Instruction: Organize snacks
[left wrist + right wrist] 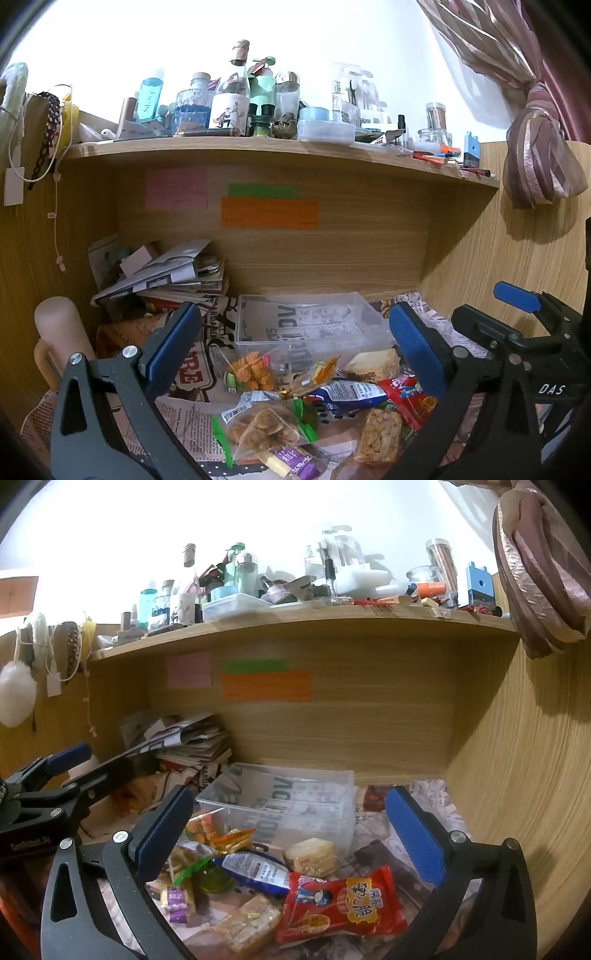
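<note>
A pile of wrapped snacks lies on the newspaper-covered desk in front of a clear plastic box (310, 321) (291, 797). The pile holds a red packet (343, 904) (410, 398), a blue packet (255, 871) (347, 395), a pale cracker pack (312, 854) (373, 363), a yellow crisp bar (247, 926) (378, 432) and a clear bag of fried pieces (262, 432). My left gripper (295, 347) is open and empty above the pile. My right gripper (291, 834) is open and empty above the pile. The right gripper also shows at the right of the left wrist view (517, 325).
A stack of papers and magazines (173, 273) (192, 742) lies at the back left. A beige bottle (61, 332) stands at the left. The wooden shelf (258, 147) above carries several bottles and jars. Wooden walls close the alcove on both sides.
</note>
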Demonstrator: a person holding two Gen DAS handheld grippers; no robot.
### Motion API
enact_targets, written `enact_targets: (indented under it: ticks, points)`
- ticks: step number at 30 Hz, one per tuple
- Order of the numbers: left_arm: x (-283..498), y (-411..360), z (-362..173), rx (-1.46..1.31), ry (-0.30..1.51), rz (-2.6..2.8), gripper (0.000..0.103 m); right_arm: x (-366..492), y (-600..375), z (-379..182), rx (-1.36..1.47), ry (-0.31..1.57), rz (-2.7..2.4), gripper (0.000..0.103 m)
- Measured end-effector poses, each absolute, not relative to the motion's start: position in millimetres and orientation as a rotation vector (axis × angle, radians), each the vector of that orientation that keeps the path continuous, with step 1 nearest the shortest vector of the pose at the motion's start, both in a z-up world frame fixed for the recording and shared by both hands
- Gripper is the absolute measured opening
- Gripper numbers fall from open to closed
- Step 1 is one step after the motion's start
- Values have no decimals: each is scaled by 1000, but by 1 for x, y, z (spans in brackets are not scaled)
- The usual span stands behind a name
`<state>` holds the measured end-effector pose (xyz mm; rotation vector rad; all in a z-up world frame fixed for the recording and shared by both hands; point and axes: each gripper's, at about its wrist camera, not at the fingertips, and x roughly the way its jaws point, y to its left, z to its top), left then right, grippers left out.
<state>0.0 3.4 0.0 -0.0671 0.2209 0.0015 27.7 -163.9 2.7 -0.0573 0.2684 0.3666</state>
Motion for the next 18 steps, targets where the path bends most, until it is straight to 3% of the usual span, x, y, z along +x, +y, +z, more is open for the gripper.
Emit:
enact_targets:
  ticks: [18]
  points:
    - [2,2,-4,-70,227,-7,103,26,-165,3,-42,273,379,103]
